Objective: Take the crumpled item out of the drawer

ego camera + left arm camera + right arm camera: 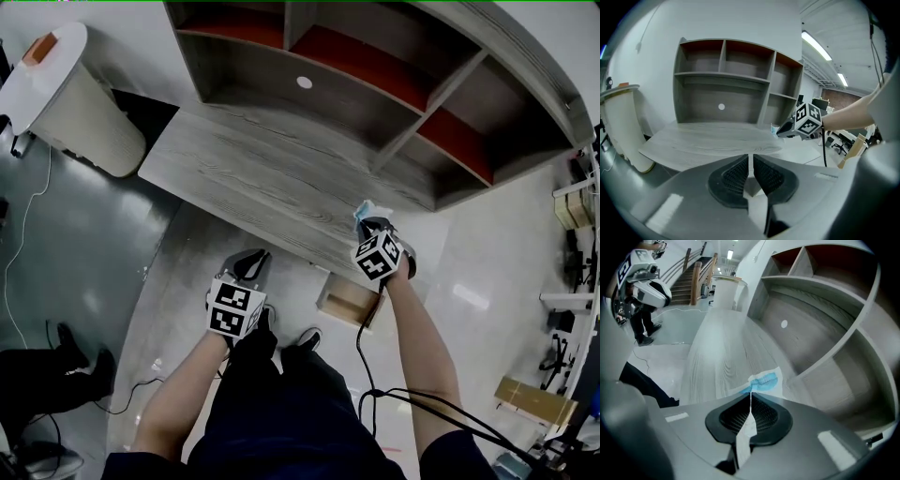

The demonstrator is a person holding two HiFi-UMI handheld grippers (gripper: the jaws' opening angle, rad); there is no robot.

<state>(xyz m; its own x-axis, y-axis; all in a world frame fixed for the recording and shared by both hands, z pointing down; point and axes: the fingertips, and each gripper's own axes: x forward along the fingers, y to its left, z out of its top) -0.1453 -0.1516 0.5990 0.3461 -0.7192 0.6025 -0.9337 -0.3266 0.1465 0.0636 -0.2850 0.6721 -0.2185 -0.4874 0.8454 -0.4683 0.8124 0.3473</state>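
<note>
The crumpled item [363, 212] is a white and blue scrap. My right gripper [371, 223] is shut on it, just above the front right edge of the grey wooden desk [253, 178]. In the right gripper view the crumpled item [765, 380] sticks out past the closed pads [740, 414], over the desk. The drawer [349, 302] stands pulled out below the desk edge, under my right hand. My left gripper [251, 261] hangs lower, in front of the desk. Its jaws [750, 161] are shut with nothing between them. The left gripper view also catches the right gripper [782, 132] at the right.
A grey shelf unit [375, 75] with red-backed compartments stands at the back of the desk. A white bin [75, 103] sits to the desk's left. A person's legs [56, 375] show at the lower left. A cable [375, 375] trails from my right gripper.
</note>
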